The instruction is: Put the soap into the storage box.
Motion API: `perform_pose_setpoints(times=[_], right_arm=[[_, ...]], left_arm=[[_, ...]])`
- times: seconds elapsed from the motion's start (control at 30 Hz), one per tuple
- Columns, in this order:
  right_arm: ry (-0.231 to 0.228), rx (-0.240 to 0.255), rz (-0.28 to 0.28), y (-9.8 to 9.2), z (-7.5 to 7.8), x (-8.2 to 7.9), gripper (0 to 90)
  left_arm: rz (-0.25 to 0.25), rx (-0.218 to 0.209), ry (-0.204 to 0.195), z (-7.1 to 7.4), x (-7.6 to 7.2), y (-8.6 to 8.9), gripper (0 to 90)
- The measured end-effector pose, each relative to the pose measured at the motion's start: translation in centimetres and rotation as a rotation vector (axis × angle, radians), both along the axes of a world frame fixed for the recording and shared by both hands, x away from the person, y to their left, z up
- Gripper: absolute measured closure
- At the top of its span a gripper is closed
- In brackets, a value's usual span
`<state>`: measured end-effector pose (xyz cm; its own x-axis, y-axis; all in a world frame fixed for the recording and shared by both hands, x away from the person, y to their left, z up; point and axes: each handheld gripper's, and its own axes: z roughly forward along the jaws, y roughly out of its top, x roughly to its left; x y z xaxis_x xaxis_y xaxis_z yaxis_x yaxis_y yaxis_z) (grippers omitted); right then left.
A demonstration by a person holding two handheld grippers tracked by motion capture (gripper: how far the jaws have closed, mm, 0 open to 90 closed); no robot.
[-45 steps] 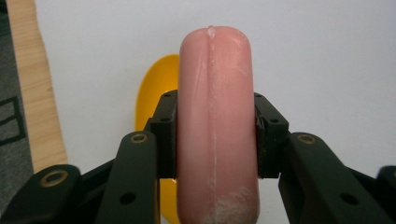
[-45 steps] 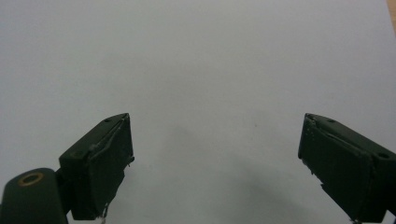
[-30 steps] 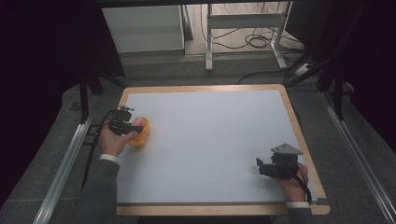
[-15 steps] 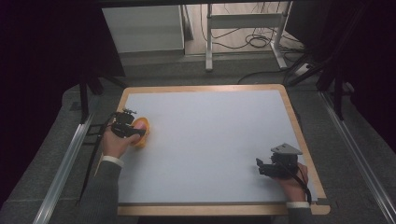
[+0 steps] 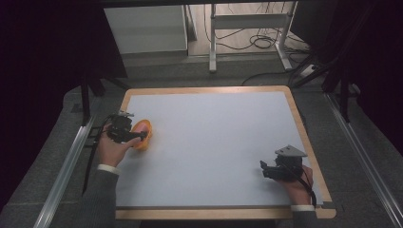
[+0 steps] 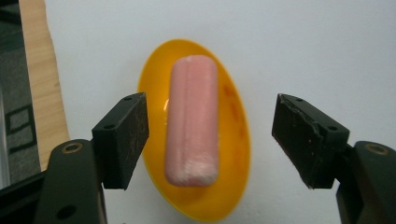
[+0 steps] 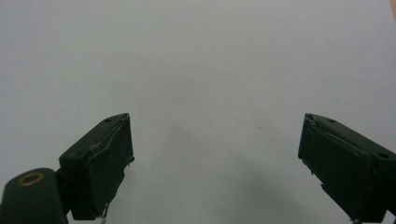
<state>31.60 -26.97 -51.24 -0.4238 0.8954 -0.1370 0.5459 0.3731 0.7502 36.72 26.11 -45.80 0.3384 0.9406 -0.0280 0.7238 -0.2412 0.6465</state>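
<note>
A small orange bowl (image 5: 143, 133) (image 6: 236, 154) sits near the left edge of the white table top. Inside it lies a pink sausage-shaped piece (image 6: 193, 119), lengthwise along the bowl. My left gripper (image 5: 135, 136) (image 6: 210, 135) hovers over the bowl, open, its jaws standing wide on either side of the pink piece without touching it. My right gripper (image 5: 264, 169) (image 7: 212, 163) rests low over the bare white surface at the front right, open with nothing between its jaws.
The white table top (image 5: 214, 142) has a wooden rim (image 5: 209, 89). Metal rails (image 5: 66, 166) run along both sides on grey carpet. Behind the table stand a white cabinet (image 5: 145, 28) and a desk frame (image 5: 247, 28) with cables.
The left gripper has shifted slightly toward the table's left edge and now sits over the bowl. The right gripper has stayed in place.
</note>
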Motion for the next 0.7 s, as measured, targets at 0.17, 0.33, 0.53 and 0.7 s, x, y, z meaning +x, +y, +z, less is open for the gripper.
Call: perform_pose_setpoints(times=[0.17,0.33,0.53,0.7], right_arm=[[0.000,-0.001,0.004,0.1,0.0,0.0,9.9],[-0.001,0.000,0.000,0.0,0.0,0.0,9.9],[0.000,-0.002,0.002,0.0,0.0,0.0,9.9],[0.000,-0.001,0.001,0.0,0.0,0.0,9.9]], left_arm=[[-0.039,-0.026,-0.042,0.8,-1.4,-0.8,27.6],[-0.095,-0.034,-0.078,1.1,-2.7,-2.1,27.5],[-0.147,-0.045,-0.076,0.6,-3.9,-3.7,26.8],[-0.196,-0.058,-0.051,-0.4,-4.7,-4.9,25.6]])
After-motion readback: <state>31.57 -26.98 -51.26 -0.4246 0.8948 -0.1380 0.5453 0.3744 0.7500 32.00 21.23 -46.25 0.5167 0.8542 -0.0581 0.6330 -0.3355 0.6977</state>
